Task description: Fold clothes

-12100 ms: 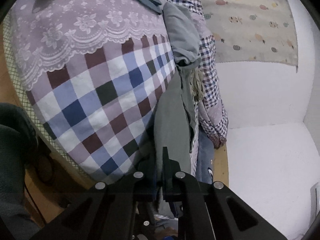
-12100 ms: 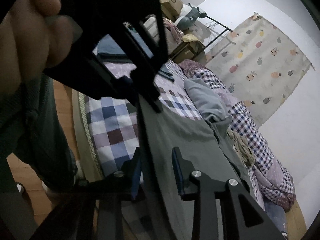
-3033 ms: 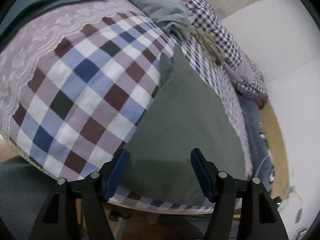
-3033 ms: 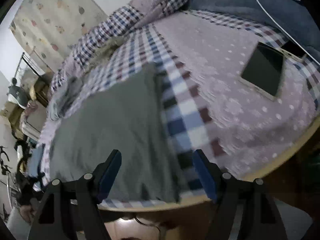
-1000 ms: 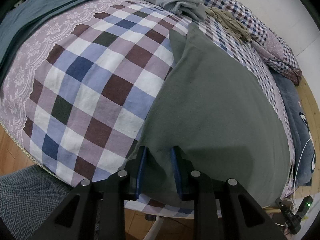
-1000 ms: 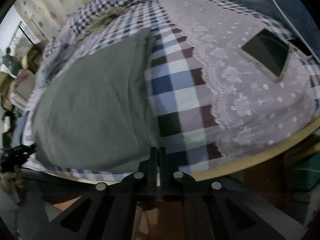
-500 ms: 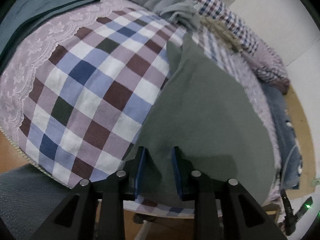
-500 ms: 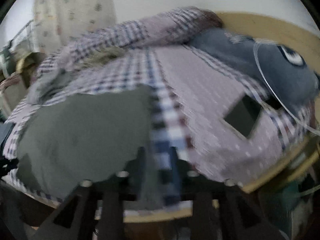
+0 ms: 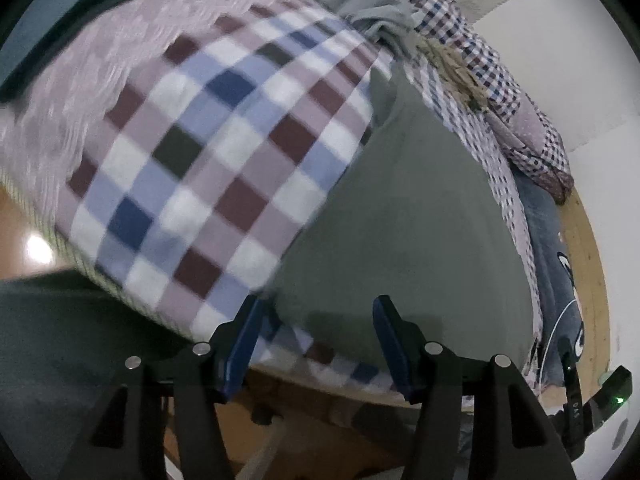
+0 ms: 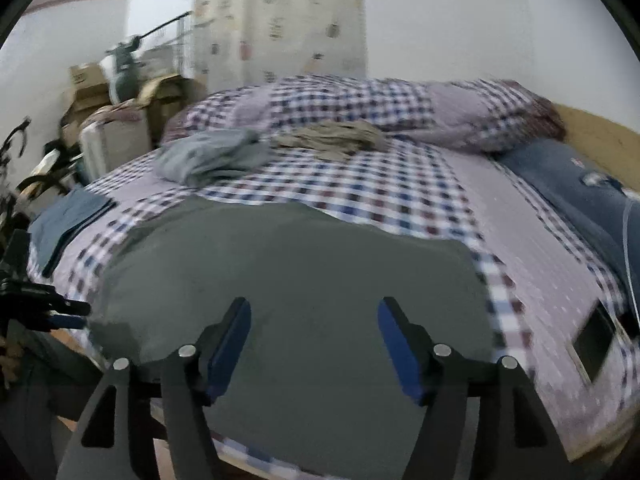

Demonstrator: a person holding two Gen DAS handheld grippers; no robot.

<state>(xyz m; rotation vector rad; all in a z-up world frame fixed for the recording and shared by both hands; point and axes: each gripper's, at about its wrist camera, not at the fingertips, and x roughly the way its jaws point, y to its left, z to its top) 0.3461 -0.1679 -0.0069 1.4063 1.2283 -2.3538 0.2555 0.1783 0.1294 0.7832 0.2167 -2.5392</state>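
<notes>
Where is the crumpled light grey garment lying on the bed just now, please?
In the right wrist view, the crumpled light grey garment lies far left on the bed, beside the beige garment, beyond the spread dark green cloth.

Near bed edge: open along the grey-green garment (image 10: 296,276); both grippers spread above it.
Left flank: folded dark blue cloth (image 10: 64,220).
Far side: crumpled grey garment (image 10: 208,156), beige cloth (image 10: 332,136), pillow (image 10: 400,108).
Right flank: tablet (image 10: 596,340).

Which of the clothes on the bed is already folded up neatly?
The dark teal garment at the bed's left edge: flat, with straight layered edges. The grey-blue one and beige one are crumpled; the grey-green one lies spread.
</notes>
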